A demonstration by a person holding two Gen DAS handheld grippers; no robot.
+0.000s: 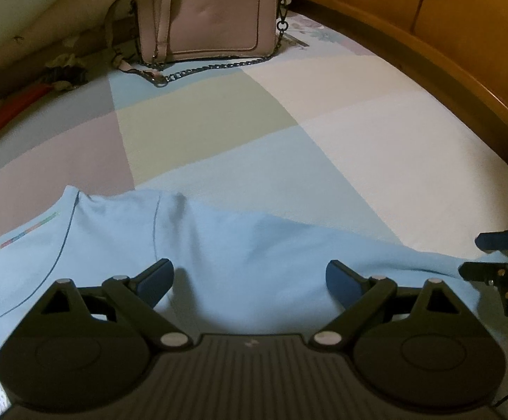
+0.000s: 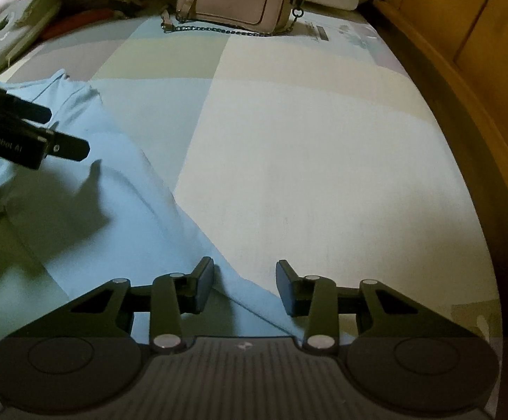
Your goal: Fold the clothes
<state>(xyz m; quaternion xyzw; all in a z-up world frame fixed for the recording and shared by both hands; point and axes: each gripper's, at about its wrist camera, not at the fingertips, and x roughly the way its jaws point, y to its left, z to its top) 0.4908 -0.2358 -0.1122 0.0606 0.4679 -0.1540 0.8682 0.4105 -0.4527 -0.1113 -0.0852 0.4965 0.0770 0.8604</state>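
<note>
Item: light-blue shirt (image 1: pixel 239 262), spread flat on the bed (image 1: pixel 324 133) for folding, well short of the pink handbag (image 1: pixel 208 17). Left gripper (image 1: pixel 250 280) open over its middle; right gripper (image 2: pixel 245 287) half-open astride its edge, pads not pressing, likely to pinch it. Only the left view shows the shirt's collar; only the right shows its edge.

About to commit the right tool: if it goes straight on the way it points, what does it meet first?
Most likely the light blue shirt's edge between the right tool's fingers, with the bedsheet just beyond.
</note>
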